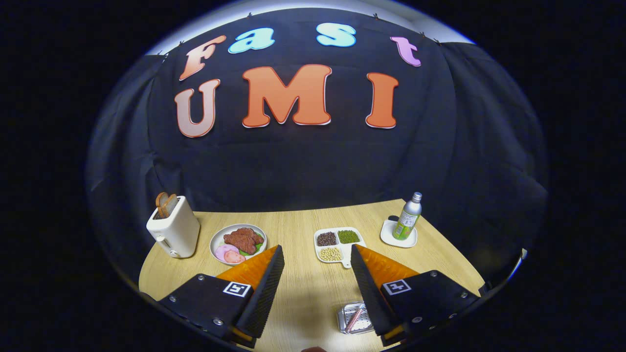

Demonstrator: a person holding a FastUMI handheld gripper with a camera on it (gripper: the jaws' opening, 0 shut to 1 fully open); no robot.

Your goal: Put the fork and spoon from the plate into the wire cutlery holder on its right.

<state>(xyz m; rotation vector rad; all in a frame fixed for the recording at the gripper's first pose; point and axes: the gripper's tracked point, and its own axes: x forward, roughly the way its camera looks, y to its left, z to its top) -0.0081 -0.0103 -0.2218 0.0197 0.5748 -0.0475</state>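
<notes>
Cutlery for this job is hard for us to make out: low between the fingers, partly hidden behind the right one, we are seeing a small silvery tray-like item (353, 318) with a pink-and-white striped stick lying in it, and we cannot tell whether a fork or spoon is among it, nor can we pick out a wire holder.

In the gripper view, we are looking along the gripper (317, 254), whose two fingers are standing wide apart and gripping nothing, with bare light wooden tabletop (298, 293) between them. Just beyond the left finger, a round white plate (238, 243) is carrying brown meat, pink slices and a bit of green. Left of that plate, near the table's edge, a white toaster (174, 233) is holding brown bread slices upright in its slot. Just ahead of the right finger, a white divided dish (337, 244) is holding dark, green and pale beans in separate compartments. Further right, a silver bottle with a green label (408, 217) is standing upright on a small white square saucer (398, 236).
</notes>
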